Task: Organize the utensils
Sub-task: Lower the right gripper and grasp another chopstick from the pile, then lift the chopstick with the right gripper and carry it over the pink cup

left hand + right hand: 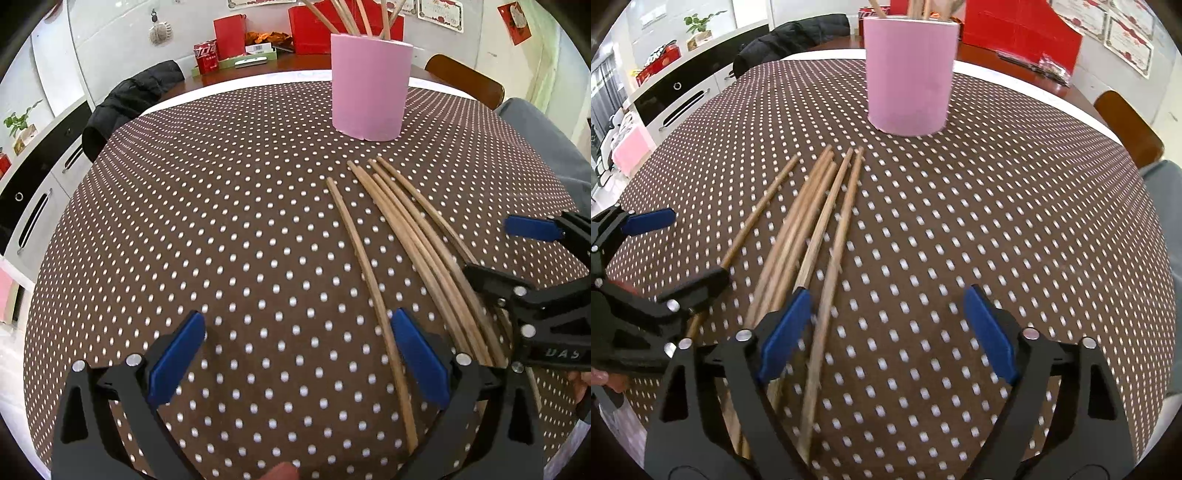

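Several loose wooden chopsticks (406, 229) (809, 218) lie side by side on the brown polka-dot tablecloth (221, 221) (997, 221). Behind them stands a pink cup (369, 92) (908, 74) with more chopsticks upright in it. My left gripper (299, 358) (672, 251) is open to the left of the bundle, with the leftmost chopstick running just inside its right pad. My right gripper (886, 332) (509, 254) is open over the bundle's near end. Its left finger covers most of the sticks, and the rightmost stick lies between its jaws, untouched by the pads.
A black jacket (129, 99) hangs over a chair at the far left edge. Red boxes (229, 33) and a cola pack (207, 55) sit on a table behind. A wooden chair back (465, 79) (1126, 125) stands at the far right. White cabinets line the left.
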Available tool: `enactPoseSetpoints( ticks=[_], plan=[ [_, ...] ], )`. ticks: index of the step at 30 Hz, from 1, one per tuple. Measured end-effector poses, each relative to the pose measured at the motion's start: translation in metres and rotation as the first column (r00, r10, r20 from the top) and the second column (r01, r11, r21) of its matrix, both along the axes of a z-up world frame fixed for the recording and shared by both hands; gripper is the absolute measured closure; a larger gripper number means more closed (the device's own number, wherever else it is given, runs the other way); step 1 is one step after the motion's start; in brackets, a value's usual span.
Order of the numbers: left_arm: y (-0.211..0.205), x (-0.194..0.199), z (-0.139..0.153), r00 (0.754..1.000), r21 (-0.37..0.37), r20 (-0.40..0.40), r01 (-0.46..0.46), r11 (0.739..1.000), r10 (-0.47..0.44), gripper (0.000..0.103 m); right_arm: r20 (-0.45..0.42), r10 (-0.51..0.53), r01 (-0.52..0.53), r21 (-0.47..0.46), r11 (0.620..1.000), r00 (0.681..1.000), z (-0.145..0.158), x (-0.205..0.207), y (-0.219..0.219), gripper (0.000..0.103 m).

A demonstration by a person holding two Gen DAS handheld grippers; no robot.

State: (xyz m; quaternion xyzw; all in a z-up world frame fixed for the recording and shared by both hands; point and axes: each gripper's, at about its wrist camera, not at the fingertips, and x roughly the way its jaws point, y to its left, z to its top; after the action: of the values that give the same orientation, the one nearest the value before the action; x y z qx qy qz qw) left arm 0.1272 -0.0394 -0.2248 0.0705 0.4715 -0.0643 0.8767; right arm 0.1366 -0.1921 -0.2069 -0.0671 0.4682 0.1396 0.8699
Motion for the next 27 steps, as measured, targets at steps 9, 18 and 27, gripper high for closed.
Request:
enactPoseSetpoints(
  ticks=[9, 18, 27],
  plan=[
    [-0.004, 0.014, 0.003, 0.995, -0.048, 0.008, 0.099, 0.994, -0.099, 0.033, -0.002, 0.046, -0.046, -0.012, 0.999, 0.999, 0.005, 0.015, 0.016, 0.083],
    [0.019, 0.016, 0.004, 0.996, -0.181, 0.008, 0.086, 0.980, -0.086, 0.098, 0.010, -0.010, 0.008, 0.140, 0.990, 1.000, 0.005, 0.001, -0.011, 0.097],
    [0.028, 0.007, 0.012, 0.996, -0.222, 0.063, 0.068, 0.973, -0.056, 0.098, 0.021, -0.024, 0.019, 0.196, 0.980, 0.999, 0.015, -0.010, -0.025, 0.097]
  ],
)
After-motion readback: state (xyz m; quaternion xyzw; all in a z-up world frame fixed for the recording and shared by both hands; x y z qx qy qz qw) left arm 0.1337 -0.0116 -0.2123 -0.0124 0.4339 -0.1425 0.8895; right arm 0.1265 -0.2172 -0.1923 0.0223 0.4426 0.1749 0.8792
